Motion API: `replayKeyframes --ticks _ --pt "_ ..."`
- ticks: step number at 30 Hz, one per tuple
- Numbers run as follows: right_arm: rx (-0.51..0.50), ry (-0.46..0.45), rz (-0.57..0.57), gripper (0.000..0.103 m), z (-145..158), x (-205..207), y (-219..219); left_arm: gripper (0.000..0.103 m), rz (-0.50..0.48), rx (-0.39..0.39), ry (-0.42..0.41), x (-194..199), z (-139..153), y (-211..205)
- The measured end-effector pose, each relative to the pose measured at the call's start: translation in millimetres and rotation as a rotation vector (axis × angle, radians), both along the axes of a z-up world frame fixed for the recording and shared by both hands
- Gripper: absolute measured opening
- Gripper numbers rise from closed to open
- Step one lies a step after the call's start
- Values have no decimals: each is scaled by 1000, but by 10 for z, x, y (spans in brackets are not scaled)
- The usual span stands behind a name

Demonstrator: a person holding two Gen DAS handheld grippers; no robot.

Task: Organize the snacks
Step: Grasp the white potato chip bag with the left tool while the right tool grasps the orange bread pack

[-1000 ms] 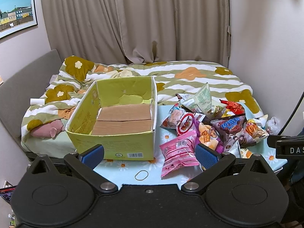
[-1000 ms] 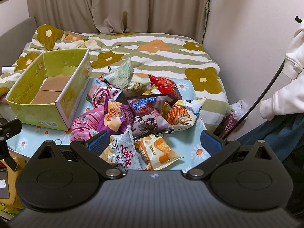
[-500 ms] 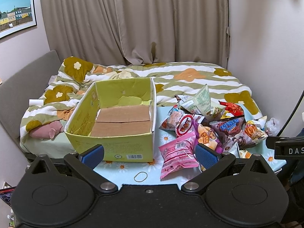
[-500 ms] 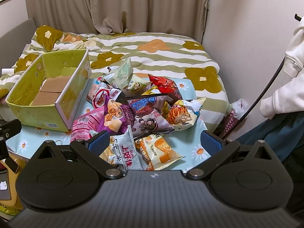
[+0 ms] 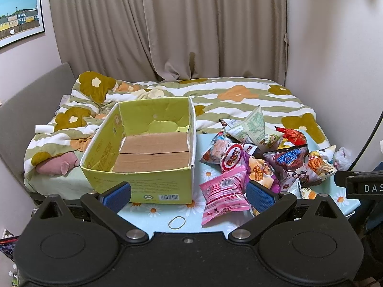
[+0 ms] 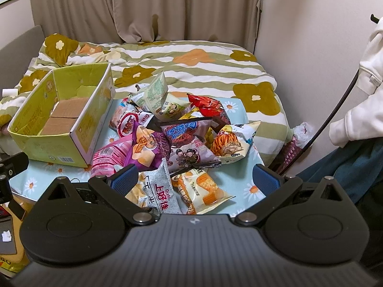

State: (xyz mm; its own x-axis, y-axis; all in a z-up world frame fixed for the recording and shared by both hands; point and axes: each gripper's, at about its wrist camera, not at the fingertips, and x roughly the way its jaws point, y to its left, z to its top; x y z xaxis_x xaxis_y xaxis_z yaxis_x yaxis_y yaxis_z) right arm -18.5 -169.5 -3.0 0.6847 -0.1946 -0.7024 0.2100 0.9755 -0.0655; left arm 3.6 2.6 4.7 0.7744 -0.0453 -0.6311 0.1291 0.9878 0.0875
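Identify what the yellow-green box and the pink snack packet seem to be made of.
Yellow-green box: looks like printed corrugated cardboard, matte; plain brown flaps show inside and the rim is torn. Pink snack packet: probably thin plastic film, glossy, with crinkles and a crimped end seal.

Yellow-green box (image 5: 143, 186), pink snack packet (image 5: 223, 195), daisy-print blue tablecloth (image 5: 153, 211).

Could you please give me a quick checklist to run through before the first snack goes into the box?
1. Left claw open, holding nothing: ok.
2. Right claw open, holding nothing: ok.
3. Yellow box upright with room inside: ok.
4. Snack pile loose on the table beside the box: ok.
5. Pink packet near the left claw, lying on top: ok.
6. Rubber band clear of the packet: ok.
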Motion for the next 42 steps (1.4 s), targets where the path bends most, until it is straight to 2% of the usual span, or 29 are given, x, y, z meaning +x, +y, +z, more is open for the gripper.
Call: replayKeyframes --ticks 6,13,18,22,27,31,40,42 --pt "22 21 -33 103 11 12 -30 103 -48 -55 61 124 13 3" --pt "51 32 -76 103 -149 -3 -316 103 -163 -118 158 295 -263 -175" --pt "128 69 -35 103 -381 87 -675 103 -182 -241 251 446 -505 -413" --pt "139 106 32 103 -584 248 -954 103 -161 -278 326 532 -667 -684" --pt "161 145 125 103 -800 465 -1279 103 -115 -241 374 616 -901 -1031" --pt "203 185 219 103 -972 601 -1419 103 -80 -240 410 714 -1067 -1212" --pt "217 277 350 103 -1298 870 -1420 103 28 -213 453 931 -1380 -1400" --pt "245 292 387 103 -1350 905 -1427 103 56 -208 475 979 -1455 -1394"
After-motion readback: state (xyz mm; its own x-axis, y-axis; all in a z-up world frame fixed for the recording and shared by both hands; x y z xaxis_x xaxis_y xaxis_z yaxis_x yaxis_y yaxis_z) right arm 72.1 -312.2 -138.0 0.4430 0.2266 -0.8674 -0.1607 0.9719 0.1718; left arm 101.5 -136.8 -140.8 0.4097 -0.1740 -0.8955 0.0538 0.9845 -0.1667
